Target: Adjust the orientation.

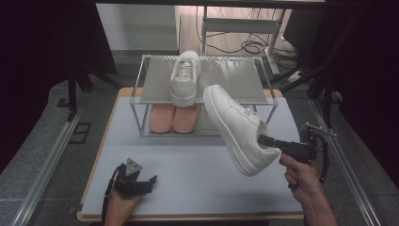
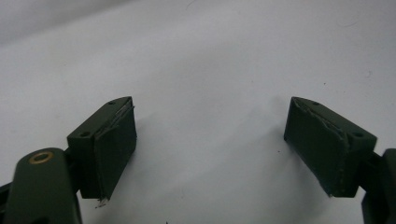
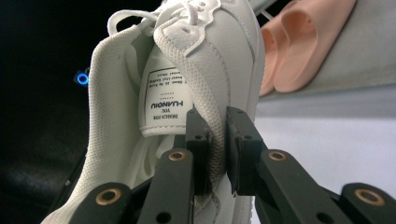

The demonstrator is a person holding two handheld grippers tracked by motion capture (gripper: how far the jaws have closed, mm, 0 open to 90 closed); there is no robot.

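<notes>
- Left gripper: rests at the near-left corner of the table, by the near edge. In the left gripper view its jaws stand wide apart over bare tabletop, nothing between them. Idle hand, no help if the shoe slips.
- Shoe rack: two-tier metal frame at the far edge, centred. One white sneaker on the top shelf, left of middle, toe toward the near edge. Pair of pink slippers on the lower shelf, beneath it. Right half of the top shelf is bare, the likely spot for the mate.
- Held white sneaker: in the air over the right half of the table, in front of the rack's near-right corner, tilted on its side, toe up toward the rack, heel end low.
- Right gripper: jaws nearly closed, pinching only the padded collar edge beside the tongue, as the right gripper view shows.
- Risks, as judged: the grip is thin and on soft fabric, so the sneaker may swing, rotate or slide out. The toe could strike the rack's front rail or corner post on the way in. Set down tilted, it could tip off the shelf edge or nudge its mate.
</notes>
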